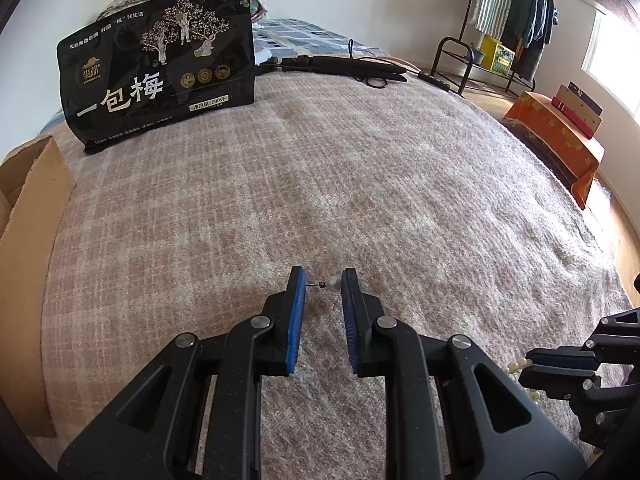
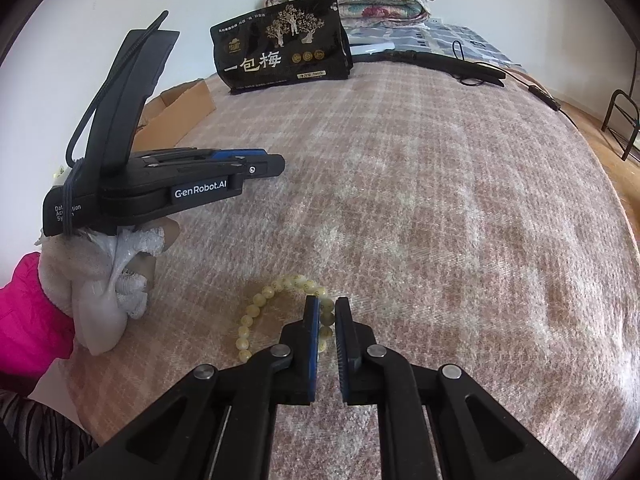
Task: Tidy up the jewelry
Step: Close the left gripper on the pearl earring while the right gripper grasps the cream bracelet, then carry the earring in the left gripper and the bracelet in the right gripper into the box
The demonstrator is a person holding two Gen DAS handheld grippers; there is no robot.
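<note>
Right gripper (image 2: 327, 307) clamps bead bracelet (image 2: 256, 312) – left gripper (image 1: 323, 280) pinches pearl earring (image 1: 331, 283).

Left wrist view sits just behind its own fingers, angled down across the plaid blanket (image 1: 360, 184) toward the black pouch (image 1: 160, 64). Right wrist view, equally close and downward, faces the same pouch (image 2: 280, 52) from further right. Both share blanket (image 2: 440, 200), pouch, and each other's gripper.

Both tools are matte black plastic; the left gripper (image 1: 323, 280) and right gripper (image 2: 327, 308) carry blue ribbed pads (image 1: 297, 312) and round silver screws (image 1: 262, 322); white "GenRobot.AI" lettering (image 2: 200, 193); a black cable (image 2: 100, 96); a white knitted glove (image 2: 120, 280); a bright pink sleeve (image 2: 28, 312).
</note>
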